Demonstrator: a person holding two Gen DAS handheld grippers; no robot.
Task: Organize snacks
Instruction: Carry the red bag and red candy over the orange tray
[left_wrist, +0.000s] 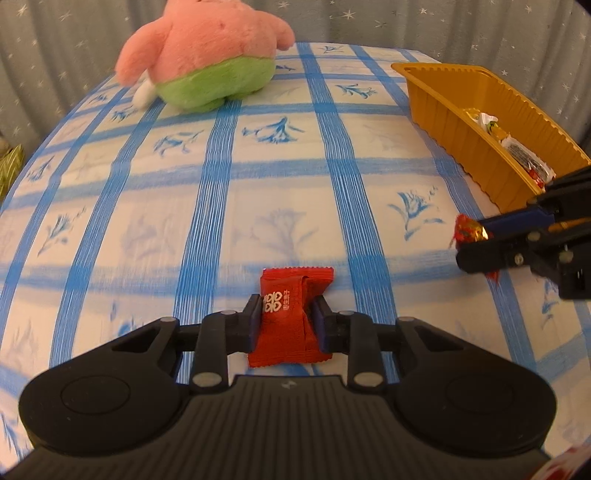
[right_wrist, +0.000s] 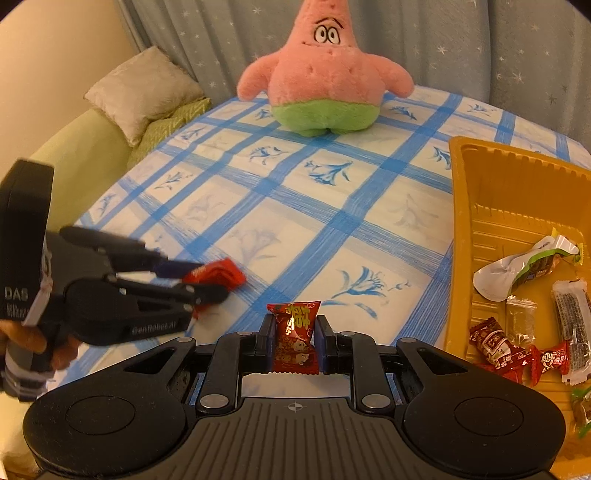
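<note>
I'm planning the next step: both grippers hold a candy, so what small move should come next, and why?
Probably carry the right gripper rightward over the gold tray: it is shut on a red cartoon candy, and the tray beside it already holds other snacks. The left gripper, shut on a red packet, can follow.

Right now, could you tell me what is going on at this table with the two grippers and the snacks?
A person is sorting wrapped snacks into a gold plastic tray on a blue-checked tablecloth. The left gripper is shut on a plain red candy packet with white characters. The right gripper is shut on a red cartoon-printed candy packet. Both packets are held above the cloth, outside the tray, which already holds several snacks. A pink and green plush starfish sits at the far side.
</note>
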